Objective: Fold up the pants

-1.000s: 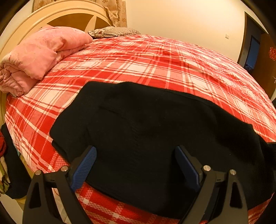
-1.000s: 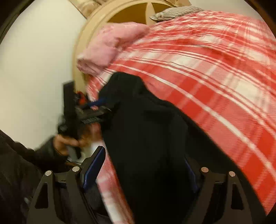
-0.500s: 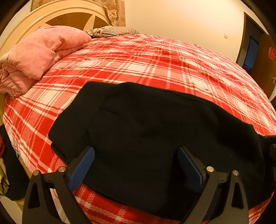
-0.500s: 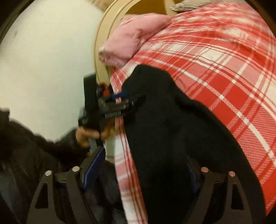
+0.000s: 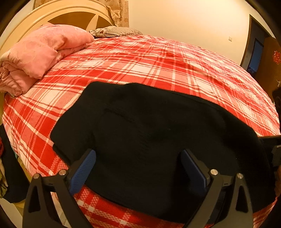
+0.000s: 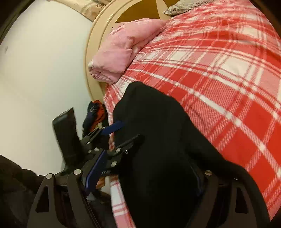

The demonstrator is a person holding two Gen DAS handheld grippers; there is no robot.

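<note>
Black pants (image 5: 149, 133) lie folded in a broad dark pile near the front edge of the red plaid bed (image 5: 158, 66). My left gripper (image 5: 138, 166) is open, its blue pads wide apart over the near edge of the pants, holding nothing. In the right wrist view the pants (image 6: 158, 140) run along the bed's edge. My right gripper (image 6: 142, 177) is open over their near end, with cloth lying between the fingers. The left gripper (image 6: 121, 132) shows in that view at the pants' far side.
A pink folded quilt (image 5: 40, 52) lies at the head of the bed by the cream headboard (image 5: 52, 12). A grey pillow (image 5: 112, 32) lies behind it. Dark clothes (image 6: 94, 115) hang off the bedside. A doorway (image 5: 254, 52) is at the far right.
The right gripper has swung and closed in toward the left gripper along the bed's edge. The left gripper has drawn back slightly; the pants have stayed put.
</note>
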